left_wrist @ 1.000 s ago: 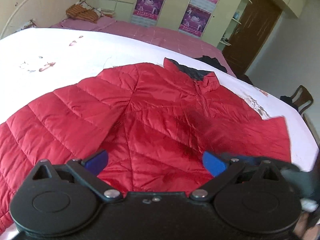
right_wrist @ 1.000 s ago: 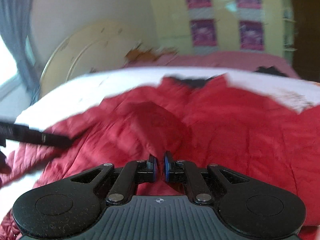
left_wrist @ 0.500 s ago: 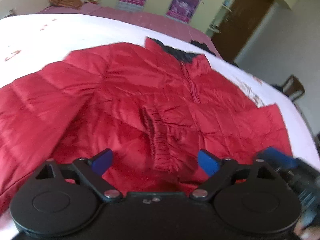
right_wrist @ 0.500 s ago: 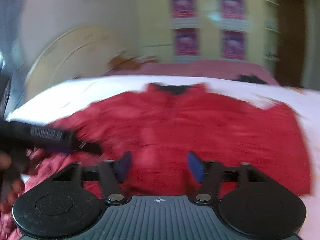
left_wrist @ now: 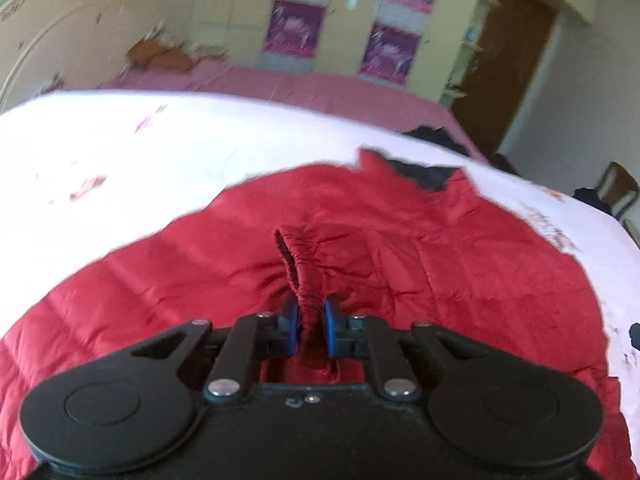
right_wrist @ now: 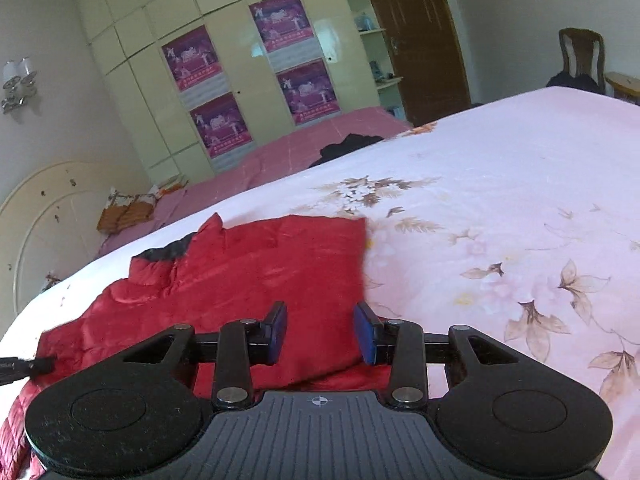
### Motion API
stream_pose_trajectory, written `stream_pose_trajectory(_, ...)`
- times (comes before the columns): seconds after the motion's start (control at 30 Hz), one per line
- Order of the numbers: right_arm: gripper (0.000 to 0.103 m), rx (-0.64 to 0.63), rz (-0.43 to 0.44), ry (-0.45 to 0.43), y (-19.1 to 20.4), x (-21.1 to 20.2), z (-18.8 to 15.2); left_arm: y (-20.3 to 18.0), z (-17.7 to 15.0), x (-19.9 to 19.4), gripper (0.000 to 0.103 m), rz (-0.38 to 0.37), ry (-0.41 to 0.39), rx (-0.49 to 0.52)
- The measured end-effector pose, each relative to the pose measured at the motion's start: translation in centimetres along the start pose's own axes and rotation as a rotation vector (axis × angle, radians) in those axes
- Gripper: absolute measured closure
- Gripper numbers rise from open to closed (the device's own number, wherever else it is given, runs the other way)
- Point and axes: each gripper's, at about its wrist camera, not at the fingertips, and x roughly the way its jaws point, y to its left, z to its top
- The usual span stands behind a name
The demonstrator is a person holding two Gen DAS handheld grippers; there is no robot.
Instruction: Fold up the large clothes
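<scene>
A red quilted jacket [left_wrist: 460, 264] with a black collar lining lies spread on a white floral bedsheet [left_wrist: 160, 152]. My left gripper [left_wrist: 310, 330] is shut on the jacket's elastic sleeve cuff [left_wrist: 298, 264], which stands up between the blue pads. In the right wrist view the jacket [right_wrist: 256, 276] lies ahead and to the left. My right gripper [right_wrist: 320, 334] is open and empty, low over the jacket's right side edge. The tip of the left gripper [right_wrist: 24, 368] shows at that view's left edge.
The floral sheet [right_wrist: 500, 220] stretches to the right. A pink bed [right_wrist: 304, 144] with dark clothing [right_wrist: 348, 144] lies behind. A wardrobe with posters [right_wrist: 248, 80], a brown door [right_wrist: 416, 40] and a chair [right_wrist: 580, 56] stand at the back.
My left gripper has gone from open to shut on the sleeve cuff. My right gripper opened, let go of the jacket and swung to the right.
</scene>
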Motion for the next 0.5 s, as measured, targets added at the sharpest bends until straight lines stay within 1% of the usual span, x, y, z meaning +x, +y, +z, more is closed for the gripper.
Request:
stream_pose_trajectory(0.03, 0.081, 0.0, 0.003, 0.007, -0.2, 0.3, 0.0, -0.1, -0.3, 0.2, 0.09, 0.002, 0.011, 0.013)
stream_pose_trajectory(0.07, 0.091, -0.004, 0.003, 0.019, -0.2, 0.4, 0.1, -0.4, -0.6, 0.4, 0.09, 0.001, 0.022, 0.029)
stream_pose_trajectory(0.17, 0.092, -0.029, 0.013, 0.036, 0.3, 1.5, 0.2, -1.2, -1.3, 1.1, 0.09, -0.011, 0.038, 0.03)
stream_pose_trajectory(0.27, 0.092, -0.075, 0.016, 0.05, 1.3, 3.5, 0.9, -1.4, -1.7, 1.7, 0.09, 0.006, 0.028, 0.016)
stream_pose_trajectory(0.33, 0.092, -0.137, -0.035, 0.078, 1.6, 5.7, 0.9, -1.0, -1.8, 2.3, 0.09, 0.01, 0.032, 0.006)
stream_pose_trajectory(0.37, 0.092, -0.164, -0.085, 0.139, 1.3, 7.5, 0.5, -0.9, -1.8, 2.6, 0.09, 0.009, 0.036, 0.005)
stream_pose_trajectory(0.4, 0.092, -0.159, -0.116, 0.213, 0.7, 9.3, 0.1, -0.9, -2.0, 2.6, 0.09, 0.004, 0.039, 0.006)
stream_pose_trajectory(0.43, 0.092, -0.139, -0.102, 0.2, 0.2, 9.4, 0.1, -0.8, -2.1, 2.6, 0.089, 0.002, 0.043, 0.012)
stream_pose_trajectory(0.47, 0.092, -0.146, -0.102, 0.211, 0.3, 9.4, 0.4, -0.9, -2.1, 2.5, 0.088, -0.001, 0.049, 0.029)
stream_pose_trajectory(0.5, 0.092, -0.148, -0.103, 0.203, 0.4, 9.1, 0.7, -1.0, -1.9, 2.3, 0.087, -0.007, 0.05, 0.047)
